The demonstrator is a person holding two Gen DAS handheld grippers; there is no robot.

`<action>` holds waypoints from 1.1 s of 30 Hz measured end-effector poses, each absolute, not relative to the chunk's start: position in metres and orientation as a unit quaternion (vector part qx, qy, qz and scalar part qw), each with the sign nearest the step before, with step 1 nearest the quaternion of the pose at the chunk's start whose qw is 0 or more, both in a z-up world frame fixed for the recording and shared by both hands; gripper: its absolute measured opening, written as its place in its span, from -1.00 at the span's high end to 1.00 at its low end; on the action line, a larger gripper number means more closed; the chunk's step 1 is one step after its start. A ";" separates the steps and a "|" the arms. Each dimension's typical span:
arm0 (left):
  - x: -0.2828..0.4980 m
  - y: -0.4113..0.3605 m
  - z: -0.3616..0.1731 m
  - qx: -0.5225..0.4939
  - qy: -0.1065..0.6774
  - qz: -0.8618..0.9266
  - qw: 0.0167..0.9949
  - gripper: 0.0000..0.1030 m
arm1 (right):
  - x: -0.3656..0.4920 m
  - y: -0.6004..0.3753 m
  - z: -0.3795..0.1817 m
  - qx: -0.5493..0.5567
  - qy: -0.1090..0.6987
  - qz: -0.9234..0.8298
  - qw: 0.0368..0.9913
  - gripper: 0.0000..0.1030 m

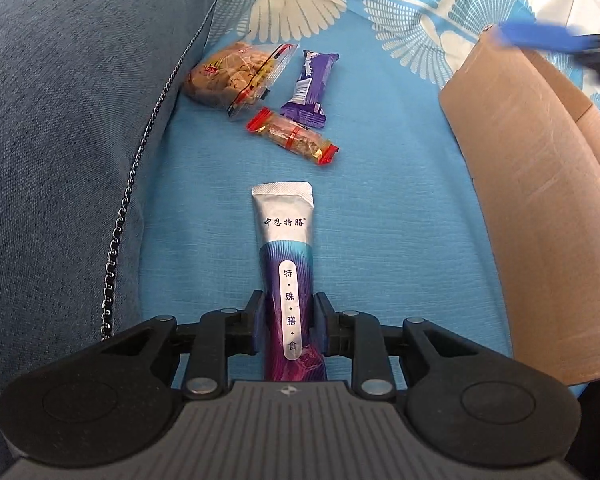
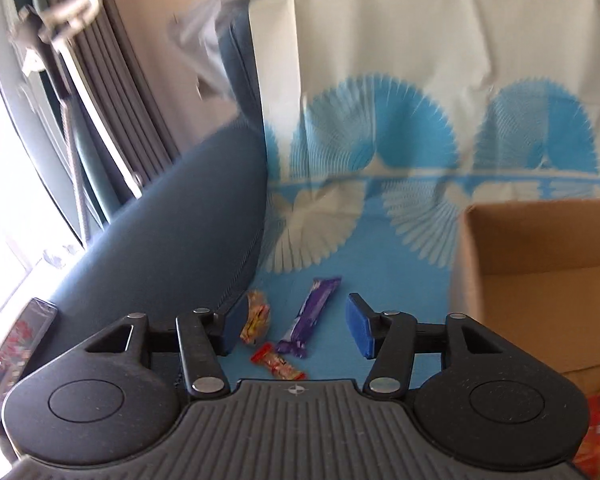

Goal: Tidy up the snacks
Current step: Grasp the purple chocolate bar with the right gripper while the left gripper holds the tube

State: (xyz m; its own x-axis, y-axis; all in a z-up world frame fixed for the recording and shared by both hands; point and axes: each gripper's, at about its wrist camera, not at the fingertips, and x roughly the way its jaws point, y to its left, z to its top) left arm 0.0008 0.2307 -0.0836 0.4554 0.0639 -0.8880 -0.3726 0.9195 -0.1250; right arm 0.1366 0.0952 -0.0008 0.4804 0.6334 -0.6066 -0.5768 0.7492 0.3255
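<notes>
snacks: four loose ones lie on the blue patterned cover (image 1: 380, 200) of the sofa seat, between the grey-blue armrest (image 1: 60, 120) at its left edge and the cardboard box (image 1: 520, 200) at its right.
silver-and-purple tube sachet (image 1: 286, 248): lies lengthwise near the front of the seat, crimped end pointing toward the back.
my left gripper (image 1: 288, 326): clenched on the sachet's printed lower end, a pad pressing each side.
cookie pack (image 1: 236, 74): clear wrapper, far back by the armrest seam.
purple bar (image 1: 310, 88): just right of the cookie pack, one end touching or overlapping the red-ended candy (image 1: 292, 136).
my right gripper (image 2: 296, 324): fingers apart, nothing between the pads; the purple bar and the candy lie on the cover beyond the gap.
box: open at the top, standing on the cover; its inside shows bare cardboard in the right wrist view.
</notes>
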 end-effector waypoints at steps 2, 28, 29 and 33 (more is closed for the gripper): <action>-0.002 0.234 -0.084 -0.164 0.501 0.126 0.840 0.46 | 0.151 0.119 -0.021 0.035 0.393 0.332 0.857 -0.35; -0.009 0.259 -0.085 -0.201 0.492 0.102 0.841 0.43 | 0.189 0.174 -0.075 -0.055 0.433 0.296 0.850 0.67; -0.009 0.257 -0.085 -0.199 0.493 0.103 0.841 0.43 | 0.182 0.165 -0.068 -0.055 0.429 0.300 0.851 0.67; -0.008 0.253 -0.084 -0.199 0.494 0.110 0.839 0.47 | 0.143 0.124 -0.044 -0.057 0.408 0.320 0.853 0.67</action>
State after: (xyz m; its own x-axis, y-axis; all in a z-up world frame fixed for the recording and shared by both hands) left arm -0.0078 0.2531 -0.0837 0.4871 -0.0130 -0.8733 -0.3806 0.8968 -0.2256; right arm 0.1433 0.1238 -0.0443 0.4625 0.4995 -0.7325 -0.5931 0.7884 0.1632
